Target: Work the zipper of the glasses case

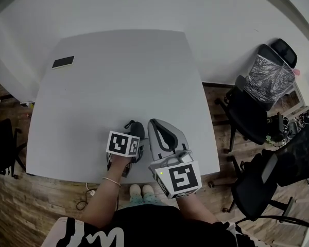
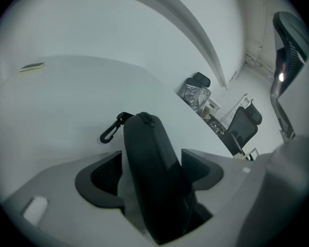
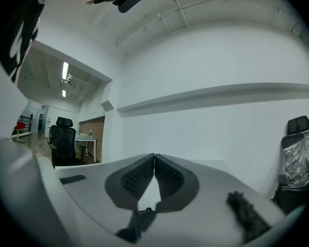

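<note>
Glasses case [image 1: 137,130], a black oblong one with a rounded shell, lies on the pale grey surface [image 1: 118,76] close to the edge nearest to the person. Its long axis runs away from the person, toward the middle of the surface. At its far end hangs a small black snap clip [image 2: 112,130], which rests on the surface to the left of the case. The left gripper [image 2: 150,155] comes at the case from the near end, pointing downward along this same long axis. Its jaws stand spread wide on both sides of the case, and the dark ribbed pads [image 2: 105,175] do not seem to press on the shell; a gap shows on the left side. So the case is between the jaws but not clamped. The right gripper [image 1: 155,123] hangs just beside the case on its right, held about level above the surface, with its jaws pressed together at the tips and nothing between them. Its tips are near the far end of the case, where the clip is. The zipper pull itself I cannot make out in any view; only a seam shows along the top ridge of the case. In my judgement the left gripper is the one placed to steady the body, and the right gripper, being free and beside the case, is the nearer one to reach for the pull.
</note>
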The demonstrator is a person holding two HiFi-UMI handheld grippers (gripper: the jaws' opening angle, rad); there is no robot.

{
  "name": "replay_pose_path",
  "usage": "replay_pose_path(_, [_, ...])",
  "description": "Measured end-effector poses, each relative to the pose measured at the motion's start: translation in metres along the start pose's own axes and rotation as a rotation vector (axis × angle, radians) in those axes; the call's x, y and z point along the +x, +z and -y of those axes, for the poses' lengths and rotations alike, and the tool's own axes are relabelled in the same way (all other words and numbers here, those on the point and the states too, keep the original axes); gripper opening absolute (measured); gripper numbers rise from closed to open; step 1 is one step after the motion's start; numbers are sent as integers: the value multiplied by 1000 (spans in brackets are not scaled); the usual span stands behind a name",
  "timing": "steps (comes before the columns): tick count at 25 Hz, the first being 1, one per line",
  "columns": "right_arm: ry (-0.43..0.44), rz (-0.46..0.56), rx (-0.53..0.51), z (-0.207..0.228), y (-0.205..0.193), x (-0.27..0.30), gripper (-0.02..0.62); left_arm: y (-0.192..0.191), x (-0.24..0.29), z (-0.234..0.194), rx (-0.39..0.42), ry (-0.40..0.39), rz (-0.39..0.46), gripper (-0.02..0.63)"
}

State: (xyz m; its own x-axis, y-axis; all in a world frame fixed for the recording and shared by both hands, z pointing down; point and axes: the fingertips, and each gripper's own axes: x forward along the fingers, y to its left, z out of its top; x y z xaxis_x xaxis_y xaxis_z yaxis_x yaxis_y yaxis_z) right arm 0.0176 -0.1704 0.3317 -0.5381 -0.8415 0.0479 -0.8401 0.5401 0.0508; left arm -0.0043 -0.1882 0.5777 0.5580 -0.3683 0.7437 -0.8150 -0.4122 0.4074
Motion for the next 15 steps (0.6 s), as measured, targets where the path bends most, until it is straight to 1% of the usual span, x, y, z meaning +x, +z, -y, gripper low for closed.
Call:
replay_pose_path(1, [0,-3,2,1,-1,0,8,2,0,0,36,14,4,330])
replay_pose_path(2, [-1,-5,8,3,-1,-1,8,3,0,0,82,29,1,306])
replay_pose_path(4, [-3,-3,29,6,-3,-2,8,4,1,1,172,46,-16,301])
replay_pose_path(6, [-4,3,43,8,-4,-4,8,2,1,4,234,46,-25,296])
replay_pose_path(9, [-2,12,42,8,-1,-5,8,-1,-2,4,299,62,-7,284])
replay_pose_path(12, [-2,17,27,12,3,-6,8,-2,-13,-3,355,112,28,268])
replay_pose_path(13, [-6,19,18,16,3,-6,8,2,-20,-3,367,118,50,267])
replay_pose_path(14, [-10,21,7,20,3,-7,8,8,-29,-1,377,110,80,265])
replay_pose_path(15, [-13,22,-7,24,3,-8,8,15,-40,4,384,85,119,264])
